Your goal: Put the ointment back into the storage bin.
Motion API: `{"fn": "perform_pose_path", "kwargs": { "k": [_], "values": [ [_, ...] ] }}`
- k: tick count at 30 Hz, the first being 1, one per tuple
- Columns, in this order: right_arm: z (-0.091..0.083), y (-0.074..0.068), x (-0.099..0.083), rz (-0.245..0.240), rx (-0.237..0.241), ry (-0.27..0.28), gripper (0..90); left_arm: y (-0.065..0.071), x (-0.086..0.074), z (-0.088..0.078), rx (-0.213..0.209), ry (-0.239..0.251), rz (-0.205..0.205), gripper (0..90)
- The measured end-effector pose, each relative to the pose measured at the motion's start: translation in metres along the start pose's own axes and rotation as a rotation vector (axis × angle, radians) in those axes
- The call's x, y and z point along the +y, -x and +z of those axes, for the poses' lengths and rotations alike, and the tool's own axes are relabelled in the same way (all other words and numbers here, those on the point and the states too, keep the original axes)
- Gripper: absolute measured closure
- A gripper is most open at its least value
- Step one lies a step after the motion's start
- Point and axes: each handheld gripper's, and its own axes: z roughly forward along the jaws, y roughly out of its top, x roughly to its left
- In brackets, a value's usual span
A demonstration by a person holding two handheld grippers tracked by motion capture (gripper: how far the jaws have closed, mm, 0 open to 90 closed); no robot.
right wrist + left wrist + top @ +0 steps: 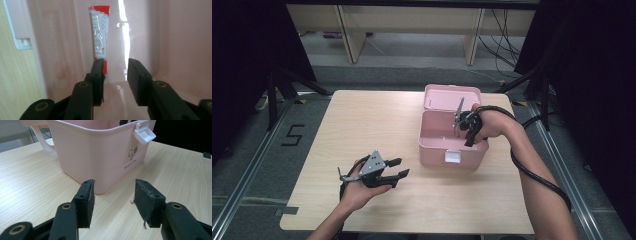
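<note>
**Both grippers empty; tube lies in pink box**

Your left gripper (398, 168) rests low over the table (362, 125), jaws wide and empty, aimed at the pink box (432, 145) just beyond them. Your right gripper (115, 72) points down inside the box, jaws apart with nothing between them. Red-and-white tube (100, 40) lies flat on the box floor, its lower end just behind one jaw. Lid (452, 97) stands open at the rear.

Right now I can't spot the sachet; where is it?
In the right gripper view the sachet lies flat on the pink box's floor, just beyond the left jaw of the right gripper, which is open.
</note>
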Motion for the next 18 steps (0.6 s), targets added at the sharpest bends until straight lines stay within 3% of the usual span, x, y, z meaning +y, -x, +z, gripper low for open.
{"fn": "perform_pose_path", "kwargs": {
  "k": [5,7,11,14,15,16,18],
  "values": [
    [-0.005,0.000,-0.003,-0.002,-0.019,0.019,81.4,-0.001,0.001,0.000,0.004,0.005,-0.004,50.6],
    [-0.008,-0.001,-0.004,0.018,-0.024,0.021,85.1,-0.001,0.002,0.000,0.005,0.008,-0.005,51.1],
    [-0.011,-0.001,-0.006,0.006,-0.048,0.039,89.4,-0.001,0.004,0.000,0.011,0.016,-0.010,52.0],
    [-0.013,-0.003,-0.008,0.035,-0.042,0.045,90.0,-0.002,0.006,0.000,0.011,0.024,-0.011,52.9],
    [-0.013,-0.003,-0.009,0.031,-0.062,0.042,90.0,-0.002,0.007,0.000,0.014,0.020,-0.011,53.0],
    [-0.013,0.000,-0.010,-0.008,-0.069,0.056,90.0,-0.002,0.007,0.001,0.007,0.036,-0.014,53.3],
    [-0.014,-0.005,-0.011,0.064,-0.065,0.056,90.0,-0.003,0.008,0.001,0.009,0.038,-0.018,53.9]
  ]
}}
